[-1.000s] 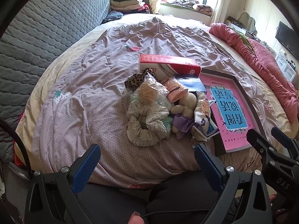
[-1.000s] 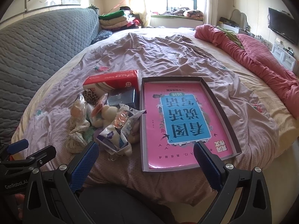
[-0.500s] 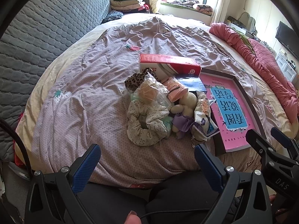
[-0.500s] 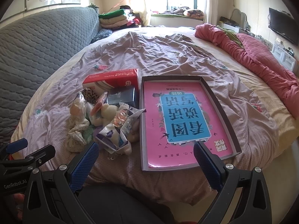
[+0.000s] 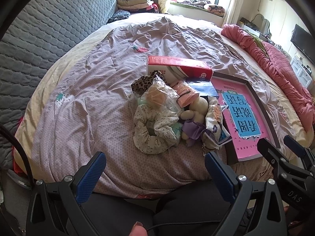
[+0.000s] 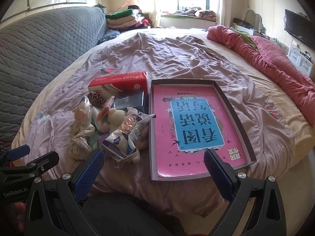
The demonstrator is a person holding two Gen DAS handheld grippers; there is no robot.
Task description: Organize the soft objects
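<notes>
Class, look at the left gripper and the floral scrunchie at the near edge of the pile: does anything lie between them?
Nothing visible does. The left gripper is open and short of the pile, and only bare bedspread lies between its fingers and the floral scrunchie. The rest of the pile sits behind or beside the scrunchie.

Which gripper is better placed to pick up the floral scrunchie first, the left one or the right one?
Left. The left gripper is open and points at the floral scrunchie, which lies at the pile's near left edge. The right gripper, also open, faces the box tray.
</notes>
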